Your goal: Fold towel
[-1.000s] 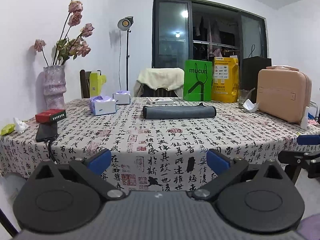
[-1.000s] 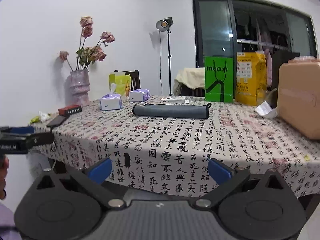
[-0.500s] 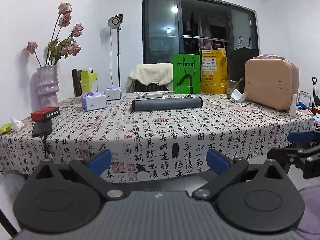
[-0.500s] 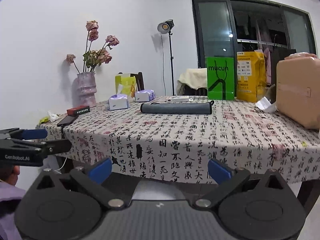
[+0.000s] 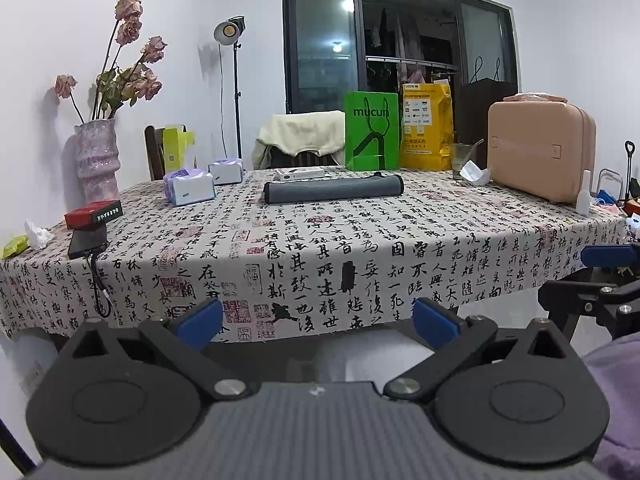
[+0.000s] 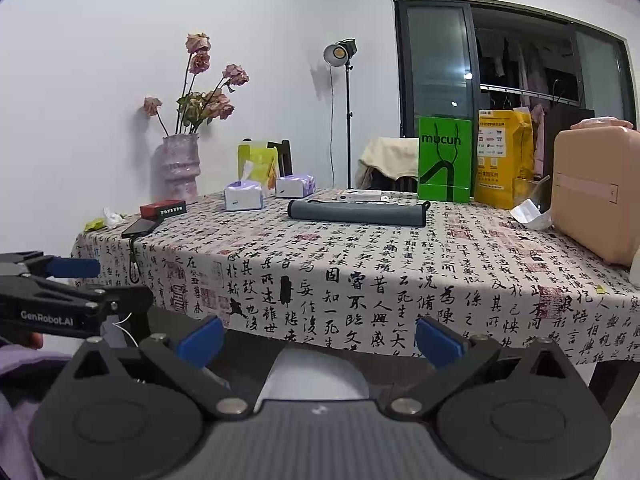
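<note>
Both grippers sit below and in front of the tabletop [image 5: 400,216] edge, well short of the work. The left gripper [image 5: 318,320] has its jaws spread wide with nothing between them; the right gripper [image 6: 320,338] is likewise spread and empty.

The dark grey towel [image 5: 334,192], lying as a long, narrow folded bundle on the calligraphy-print cloth, is straight ahead of the left jaws and far beyond them. From the right wrist view it [image 6: 356,213] lies ahead of the jaws and slightly toward their right side, also well apart.

Compared with the view one second ago, both cameras have drawn back and dropped: the table edge now stands higher and farther off, and the towel appears unchanged in place and shape.

Judgement: with the towel compact and both jaws withdrawn and empty, the fold is likely complete.
</note>
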Action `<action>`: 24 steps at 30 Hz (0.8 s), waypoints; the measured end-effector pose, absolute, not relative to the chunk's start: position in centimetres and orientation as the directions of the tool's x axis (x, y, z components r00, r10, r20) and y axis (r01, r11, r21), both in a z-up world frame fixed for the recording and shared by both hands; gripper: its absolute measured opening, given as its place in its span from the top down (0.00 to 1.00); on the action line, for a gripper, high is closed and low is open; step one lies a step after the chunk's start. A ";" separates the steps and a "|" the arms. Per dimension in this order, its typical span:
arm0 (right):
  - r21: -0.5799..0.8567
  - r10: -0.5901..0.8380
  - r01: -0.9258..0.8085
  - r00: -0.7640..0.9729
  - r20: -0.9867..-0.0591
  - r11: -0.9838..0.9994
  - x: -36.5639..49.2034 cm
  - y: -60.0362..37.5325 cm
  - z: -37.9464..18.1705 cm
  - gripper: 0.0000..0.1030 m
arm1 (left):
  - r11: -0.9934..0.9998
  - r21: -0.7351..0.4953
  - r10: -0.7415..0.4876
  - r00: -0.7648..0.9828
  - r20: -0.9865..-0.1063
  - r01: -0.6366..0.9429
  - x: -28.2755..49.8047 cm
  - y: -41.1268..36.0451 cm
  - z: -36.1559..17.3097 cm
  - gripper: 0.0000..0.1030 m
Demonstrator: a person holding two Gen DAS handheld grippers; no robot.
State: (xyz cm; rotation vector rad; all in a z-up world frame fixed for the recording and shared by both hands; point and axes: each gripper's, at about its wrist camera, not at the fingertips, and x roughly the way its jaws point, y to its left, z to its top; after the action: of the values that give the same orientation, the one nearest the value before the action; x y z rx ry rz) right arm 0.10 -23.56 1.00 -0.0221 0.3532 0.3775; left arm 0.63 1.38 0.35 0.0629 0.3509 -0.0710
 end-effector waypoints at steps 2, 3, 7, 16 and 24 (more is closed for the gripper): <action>0.045 0.355 -0.363 0.870 -0.343 0.931 0.2 -23.6 0.9 0.00 | 0.995 0.050 -0.059 0.936 -0.347 0.081 0.7 1.4 0.4 0.00; 0.044 0.357 -0.364 0.869 -0.342 0.930 0.2 -23.6 0.9 0.00 | 0.996 0.051 -0.057 0.936 -0.347 0.080 0.8 1.4 0.4 0.00; 0.043 0.352 -0.360 0.872 -0.341 0.932 0.2 -23.6 0.9 0.00 | 0.995 0.051 -0.057 0.937 -0.346 0.080 0.7 1.4 0.4 0.00; 0.044 0.350 -0.357 0.873 -0.339 0.933 0.1 -23.7 0.9 0.00 | 0.995 0.054 -0.055 0.937 -0.344 0.079 0.7 1.3 0.4 0.00; 0.046 0.355 -0.362 0.871 -0.340 0.931 0.1 -23.7 0.8 0.00 | 0.995 0.054 -0.056 0.937 -0.344 0.079 0.7 1.3 0.4 0.00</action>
State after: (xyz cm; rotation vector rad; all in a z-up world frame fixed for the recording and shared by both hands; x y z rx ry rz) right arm 0.12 -23.71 0.85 -0.0192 0.3514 0.3749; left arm 0.71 1.30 0.42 0.0669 0.3498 -0.0686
